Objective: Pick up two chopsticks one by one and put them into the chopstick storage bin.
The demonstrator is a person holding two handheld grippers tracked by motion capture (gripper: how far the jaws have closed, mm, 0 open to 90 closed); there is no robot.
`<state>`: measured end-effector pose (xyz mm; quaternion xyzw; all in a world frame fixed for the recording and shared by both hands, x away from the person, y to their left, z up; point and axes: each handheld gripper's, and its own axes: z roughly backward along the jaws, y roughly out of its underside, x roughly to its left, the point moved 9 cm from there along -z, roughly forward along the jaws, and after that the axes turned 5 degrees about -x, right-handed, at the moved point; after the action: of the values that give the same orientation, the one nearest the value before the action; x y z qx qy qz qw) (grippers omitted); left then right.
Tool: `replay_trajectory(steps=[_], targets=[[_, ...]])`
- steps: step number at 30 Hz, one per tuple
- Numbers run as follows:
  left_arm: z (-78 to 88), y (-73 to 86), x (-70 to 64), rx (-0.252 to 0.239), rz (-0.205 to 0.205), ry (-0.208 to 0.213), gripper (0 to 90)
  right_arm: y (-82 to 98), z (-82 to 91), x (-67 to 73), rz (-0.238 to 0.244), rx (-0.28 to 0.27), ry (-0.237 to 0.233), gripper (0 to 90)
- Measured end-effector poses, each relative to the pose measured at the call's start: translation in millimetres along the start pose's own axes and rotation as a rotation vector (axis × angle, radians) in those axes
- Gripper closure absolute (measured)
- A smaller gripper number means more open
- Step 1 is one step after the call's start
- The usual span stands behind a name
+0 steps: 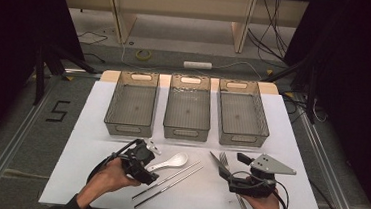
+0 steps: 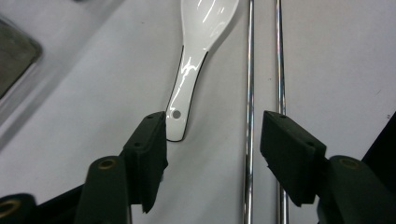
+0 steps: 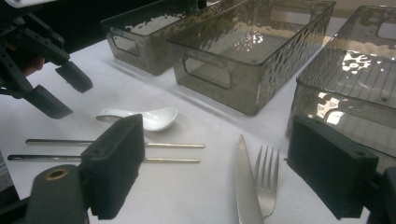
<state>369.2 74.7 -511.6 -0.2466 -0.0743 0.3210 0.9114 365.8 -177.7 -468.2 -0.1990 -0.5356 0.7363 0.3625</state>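
A white ceramic spoon [image 1: 171,161] lies on the white table top [image 1: 291,143], bowl toward the right. Two metal chopsticks [image 1: 167,181] lie side by side just in front of it. My left gripper [image 1: 150,163] hovers open over the spoon's handle end. In the left gripper view the spoon [image 2: 194,60] ends beside one jaw, and the chopsticks [image 2: 250,93] run between the jaws of my gripper [image 2: 215,123]. A knife [image 1: 216,160] and fork [image 1: 225,161] lie to the right. My right gripper [image 1: 231,164] stands open over them, above the knife [image 3: 245,186] and fork [image 3: 267,182].
Three see-through grey bins stand in a row behind the cutlery: left bin [image 1: 129,128], middle bin [image 1: 186,133], right bin [image 1: 243,137]. None holds anything. Cables and a power strip [image 1: 197,65] lie on the floor beyond the table.
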Motion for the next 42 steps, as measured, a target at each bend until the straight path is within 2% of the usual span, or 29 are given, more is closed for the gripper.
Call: replay_trajectory(steps=[2, 3, 6, 7, 12, 16, 22, 32, 35, 42], targets=[[-1.0, 0.3, -0.1, 0.007, -0.005, 0.002, 44.2, 0.2, -0.2, 0.2, 0.000, 0.002, -0.001, 19.9], [-4.4, 2.1, -2.4, 0.033, -0.016, 0.010, 45.3, 0.3, -0.2, 0.1, 0.000, 0.003, 0.001, 19.9], [-7.5, 3.9, -5.4, 0.057, -0.023, 0.028, 46.4, 0.4, -0.1, -0.4, -0.002, 0.004, 0.005, 20.0], [-10.7, 4.2, -7.0, 0.066, -0.028, 0.032, 49.3, 0.5, 0.0, -0.9, -0.004, 0.005, 0.003, 20.0], [-17.0, 4.3, -9.8, 0.087, -0.026, 0.040, 53.4, 1.0, -0.6, -0.2, -0.005, 0.010, 0.003, 20.0], [-21.5, 4.4, -14.9, 0.110, -0.042, 0.048, 55.9, 1.4, -0.6, -0.7, -0.007, 0.013, 0.005, 20.1], [-30.0, 3.7, -20.1, 0.135, -0.051, 0.072, 64.8, 2.1, -1.3, -0.3, -0.006, 0.018, -0.002, 20.0], [-36.9, 4.1, -22.6, 0.169, -0.065, 0.076, 73.4, 2.4, -1.6, 0.2, -0.007, 0.019, -0.007, 20.0], [-38.6, 4.6, -22.5, 0.175, -0.062, 0.073, 76.2, 2.4, -1.9, 0.5, -0.007, 0.018, -0.011, 20.1], [-39.8, 4.1, -24.4, 0.180, -0.085, 0.050, 78.5, 2.4, -2.9, 1.4, -0.006, 0.019, -0.015, 20.1]])
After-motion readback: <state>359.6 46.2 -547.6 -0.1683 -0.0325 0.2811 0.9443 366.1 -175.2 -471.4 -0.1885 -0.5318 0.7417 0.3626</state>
